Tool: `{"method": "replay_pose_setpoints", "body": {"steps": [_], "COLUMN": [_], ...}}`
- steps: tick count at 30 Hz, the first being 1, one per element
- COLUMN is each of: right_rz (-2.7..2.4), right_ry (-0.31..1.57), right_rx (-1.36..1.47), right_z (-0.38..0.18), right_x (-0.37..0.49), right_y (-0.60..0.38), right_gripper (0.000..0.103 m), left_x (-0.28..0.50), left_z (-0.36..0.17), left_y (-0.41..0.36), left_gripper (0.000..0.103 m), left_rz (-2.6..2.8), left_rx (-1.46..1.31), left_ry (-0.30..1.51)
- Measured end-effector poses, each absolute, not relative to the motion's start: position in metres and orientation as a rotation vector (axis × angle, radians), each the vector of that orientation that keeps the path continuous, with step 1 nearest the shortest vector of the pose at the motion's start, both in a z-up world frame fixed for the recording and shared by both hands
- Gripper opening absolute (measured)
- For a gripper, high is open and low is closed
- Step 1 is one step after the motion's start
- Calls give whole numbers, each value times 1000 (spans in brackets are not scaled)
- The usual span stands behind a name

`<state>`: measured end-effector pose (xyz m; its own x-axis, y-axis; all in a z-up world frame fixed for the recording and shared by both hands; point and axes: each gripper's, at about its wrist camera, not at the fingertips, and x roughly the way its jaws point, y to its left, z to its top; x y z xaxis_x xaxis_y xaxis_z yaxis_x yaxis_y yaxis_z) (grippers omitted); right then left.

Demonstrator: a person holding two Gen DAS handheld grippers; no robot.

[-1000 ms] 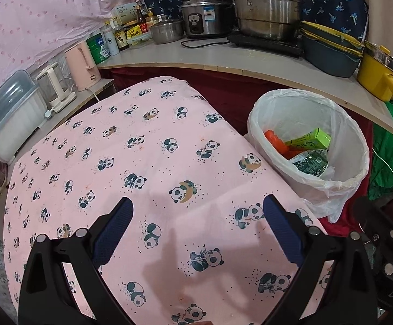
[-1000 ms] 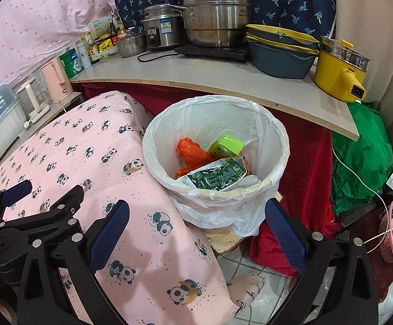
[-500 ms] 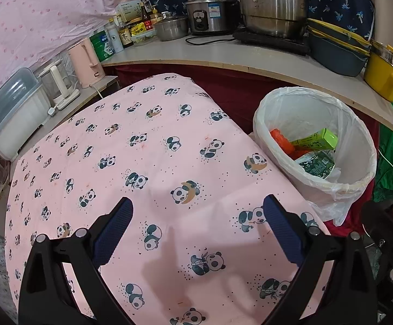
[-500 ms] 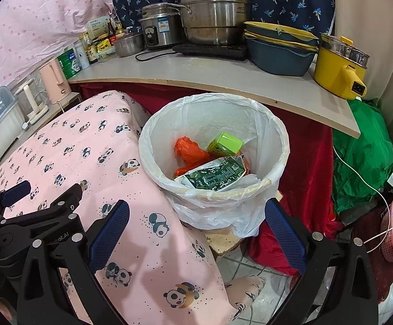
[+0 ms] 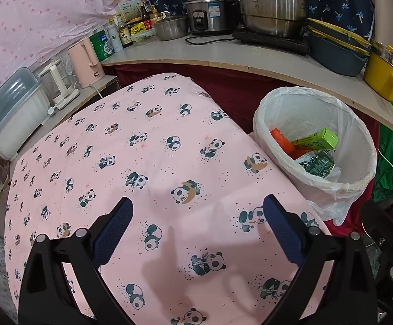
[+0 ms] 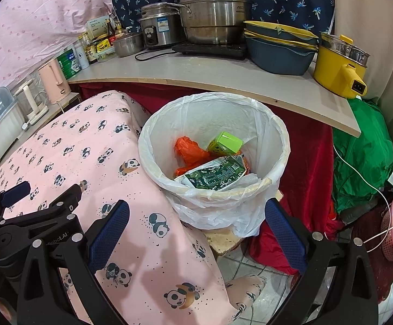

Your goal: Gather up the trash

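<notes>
Both the left gripper (image 5: 196,211) and right gripper (image 6: 196,216) are hanging with jaws spread, gripping nothing, beside the white bag-lined round bin (image 6: 280,146) holding wrappers.

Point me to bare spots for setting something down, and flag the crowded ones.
Free: the panda cloth between the pink kettle and the trash bin, and the counter strip in front of the hob. Crowded: the counter's back row of pots and bottles, and the floor right of the bin, with green fabric and cables.

Left gripper (image 5: 197,211) and right gripper (image 6: 196,214) hover, jaws spread, empty.
</notes>
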<state>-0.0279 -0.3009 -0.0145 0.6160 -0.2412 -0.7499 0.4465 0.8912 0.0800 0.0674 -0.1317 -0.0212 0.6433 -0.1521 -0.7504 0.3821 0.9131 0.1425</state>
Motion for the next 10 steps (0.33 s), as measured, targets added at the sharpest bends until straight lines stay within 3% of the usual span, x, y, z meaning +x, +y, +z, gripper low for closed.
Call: {"method": "replay_pose_setpoints", "body": {"steps": [10], "right_rz": [-401], "right_ry": [815], "right_rx": [271], "right_z": [-15], "right_x": [-28], "right_y": [-299], "right_gripper": [97], "left_x": [69], "left_z": [-19], "left_y": [-128], "left_gripper": [92], "left_rz": [-325], "left_rx": [284], "left_ry": [818]}}
